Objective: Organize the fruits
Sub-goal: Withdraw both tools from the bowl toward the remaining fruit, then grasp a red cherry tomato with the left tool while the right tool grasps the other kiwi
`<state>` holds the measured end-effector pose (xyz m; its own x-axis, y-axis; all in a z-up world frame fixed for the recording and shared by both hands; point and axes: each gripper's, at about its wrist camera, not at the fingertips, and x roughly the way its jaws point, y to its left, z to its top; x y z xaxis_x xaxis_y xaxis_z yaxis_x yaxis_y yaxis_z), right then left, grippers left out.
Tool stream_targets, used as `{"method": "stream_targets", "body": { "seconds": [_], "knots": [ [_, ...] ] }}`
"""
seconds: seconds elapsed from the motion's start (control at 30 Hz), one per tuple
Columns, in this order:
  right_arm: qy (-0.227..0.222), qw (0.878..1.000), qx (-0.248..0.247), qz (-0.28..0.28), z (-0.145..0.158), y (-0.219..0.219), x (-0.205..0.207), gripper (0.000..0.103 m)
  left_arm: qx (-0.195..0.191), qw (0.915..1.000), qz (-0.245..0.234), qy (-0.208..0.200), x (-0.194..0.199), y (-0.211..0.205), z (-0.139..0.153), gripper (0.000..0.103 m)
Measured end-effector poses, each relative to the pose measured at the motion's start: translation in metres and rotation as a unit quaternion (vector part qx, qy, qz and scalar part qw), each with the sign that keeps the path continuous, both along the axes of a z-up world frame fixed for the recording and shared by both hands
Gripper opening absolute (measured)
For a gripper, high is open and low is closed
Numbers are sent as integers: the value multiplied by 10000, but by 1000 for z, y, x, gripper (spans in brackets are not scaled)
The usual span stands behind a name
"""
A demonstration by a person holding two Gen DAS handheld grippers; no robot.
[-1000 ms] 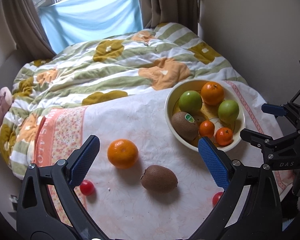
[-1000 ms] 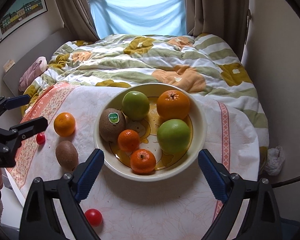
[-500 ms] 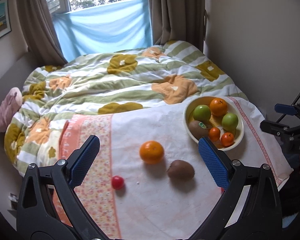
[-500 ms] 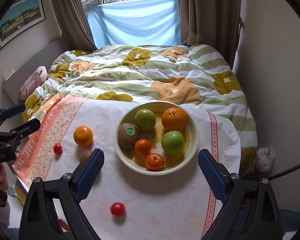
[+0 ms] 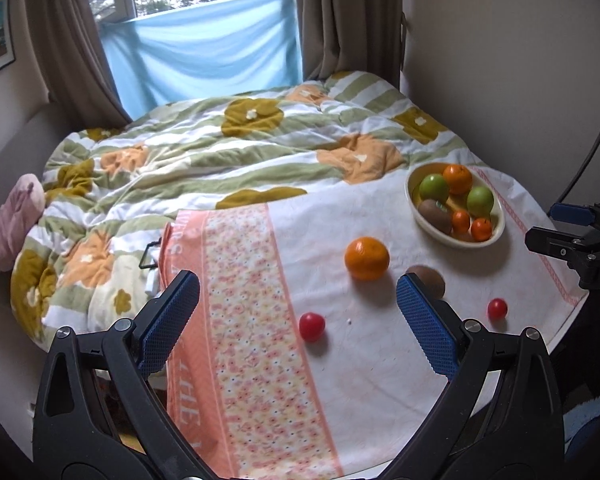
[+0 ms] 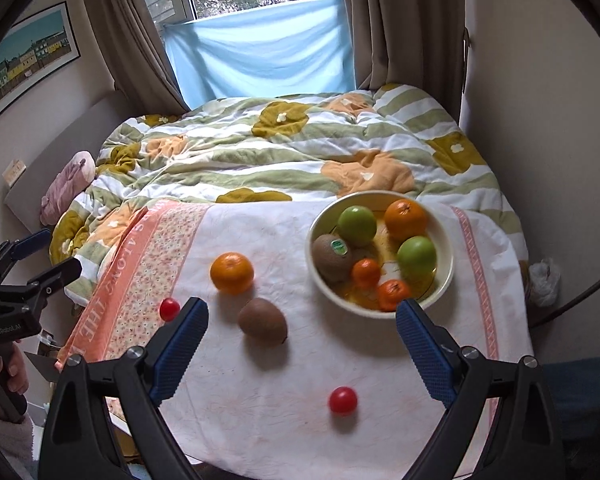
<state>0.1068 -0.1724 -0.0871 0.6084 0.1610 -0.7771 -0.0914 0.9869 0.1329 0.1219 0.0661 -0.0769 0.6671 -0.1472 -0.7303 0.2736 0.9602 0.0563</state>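
Reaching with both tongs, left gripper [image 5: 298, 316] and right gripper [image 6: 302, 338], spread wide and empty, the round kiwi [image 6: 262, 321] could be nudged off the cloth-covered table [image 6: 380, 360].

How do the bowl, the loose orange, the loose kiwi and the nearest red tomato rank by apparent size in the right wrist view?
1. bowl
2. loose orange and loose kiwi: look about alike, and the kiwi lies nearer the camera, so unranked
3. nearest red tomato, clearly smallest though closest
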Motion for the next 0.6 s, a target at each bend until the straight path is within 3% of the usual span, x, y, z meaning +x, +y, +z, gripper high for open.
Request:
{"method": "stream_targets", "body": {
  "seconds": [0.43,0.6],
  "knots": [
    [332,9965,156,-750,-61,43,0,94,-16,9943,-837,660,25,11,-77,103],
    [364,9944,69,-991,-83,51,8,94,25,9914,-939,911,32,4,-107,88]
  ]
}}
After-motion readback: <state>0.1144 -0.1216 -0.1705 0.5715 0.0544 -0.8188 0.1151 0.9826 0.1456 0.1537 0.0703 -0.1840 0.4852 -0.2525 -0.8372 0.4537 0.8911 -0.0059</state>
